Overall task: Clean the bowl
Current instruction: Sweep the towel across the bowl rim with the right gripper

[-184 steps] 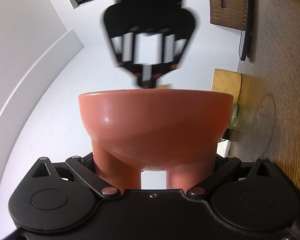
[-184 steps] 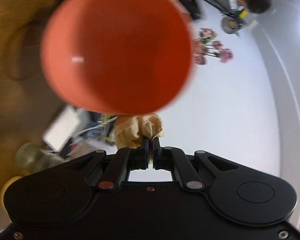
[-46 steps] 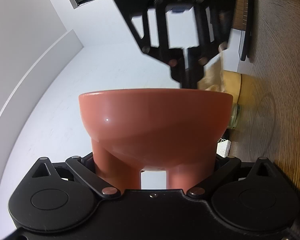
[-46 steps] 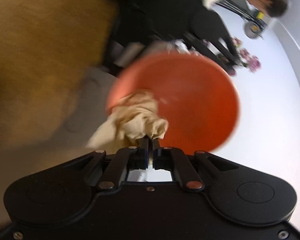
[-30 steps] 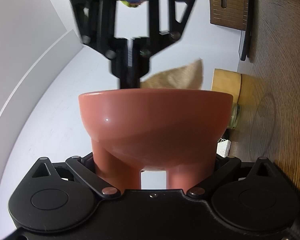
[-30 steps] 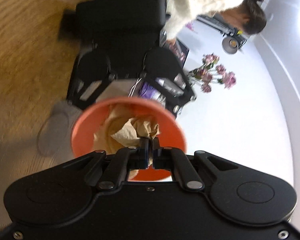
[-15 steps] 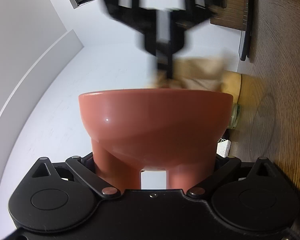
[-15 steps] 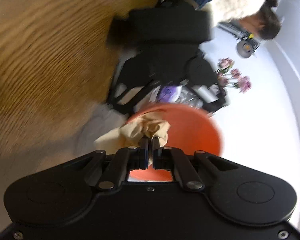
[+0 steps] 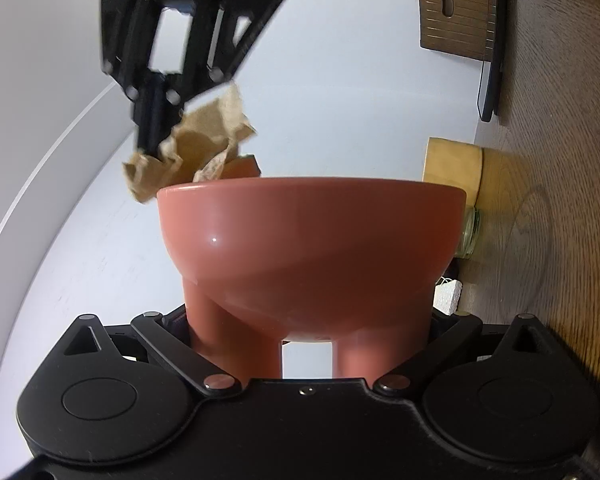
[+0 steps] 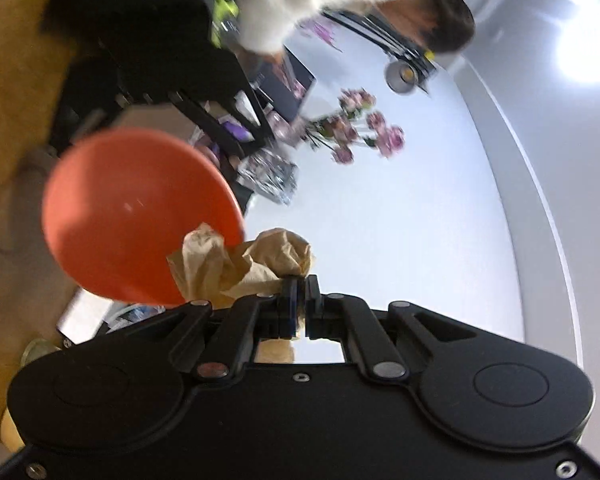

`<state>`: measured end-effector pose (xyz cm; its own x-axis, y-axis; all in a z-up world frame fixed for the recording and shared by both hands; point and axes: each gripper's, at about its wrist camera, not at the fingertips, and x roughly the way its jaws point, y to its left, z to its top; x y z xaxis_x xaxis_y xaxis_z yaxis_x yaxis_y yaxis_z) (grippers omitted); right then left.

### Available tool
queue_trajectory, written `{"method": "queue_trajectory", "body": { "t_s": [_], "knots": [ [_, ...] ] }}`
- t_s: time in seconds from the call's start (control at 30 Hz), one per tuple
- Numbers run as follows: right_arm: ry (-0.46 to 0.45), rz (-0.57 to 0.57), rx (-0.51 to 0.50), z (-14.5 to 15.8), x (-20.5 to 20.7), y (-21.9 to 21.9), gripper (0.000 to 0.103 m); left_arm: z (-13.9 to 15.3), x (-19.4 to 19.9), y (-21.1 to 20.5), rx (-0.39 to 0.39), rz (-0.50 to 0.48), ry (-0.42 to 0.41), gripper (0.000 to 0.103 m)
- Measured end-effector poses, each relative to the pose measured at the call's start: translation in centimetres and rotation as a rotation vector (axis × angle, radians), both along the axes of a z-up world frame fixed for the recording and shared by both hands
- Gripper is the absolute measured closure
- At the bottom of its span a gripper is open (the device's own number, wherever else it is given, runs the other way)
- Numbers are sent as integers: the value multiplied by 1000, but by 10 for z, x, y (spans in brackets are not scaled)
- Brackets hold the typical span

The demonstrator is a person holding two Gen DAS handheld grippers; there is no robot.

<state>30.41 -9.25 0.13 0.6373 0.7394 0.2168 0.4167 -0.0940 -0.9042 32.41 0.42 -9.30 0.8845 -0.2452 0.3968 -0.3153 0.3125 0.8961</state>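
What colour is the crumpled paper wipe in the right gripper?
Light tan crumpled paper wipe, clearest in the left wrist view.

Looks like a lived-in room at home: a wooden table (image 9: 560,160) with a jar (image 9: 469,232), pink flowers (image 10: 364,128) against a plain white wall (image 10: 420,220). A slatted wooden board (image 9: 454,8) lies further along the table.

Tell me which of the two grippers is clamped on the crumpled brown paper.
The right gripper, pinching the brown paper at the rim; the left gripper holds the red bowl.
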Motion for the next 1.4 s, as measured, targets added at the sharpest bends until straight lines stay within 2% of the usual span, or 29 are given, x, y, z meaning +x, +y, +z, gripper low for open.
{"method": "queue_trajectory", "body": {
  "t_s": [0.37,0.5,0.7,0.93,1.13,1.4],
  "knots": [
    [79,-111,-44,-33,37,-15,100,0,0,0,0,0,0,5],
    [117,-128,-101,-53,40,-20,100,0,0,0,0,0,0,5],
    [187,-122,-180,-80,33,-27,100,0,0,0,0,0,0,5],
    [184,-45,-292,-95,0,-32,100,0,0,0,0,0,0,5],
    [154,52,-301,-89,-31,-26,100,-1,1,0,0,0,0,5],
    [74,105,-221,-61,-37,-15,100,-1,2,-1,1,-3,3,6]
  ]
}}
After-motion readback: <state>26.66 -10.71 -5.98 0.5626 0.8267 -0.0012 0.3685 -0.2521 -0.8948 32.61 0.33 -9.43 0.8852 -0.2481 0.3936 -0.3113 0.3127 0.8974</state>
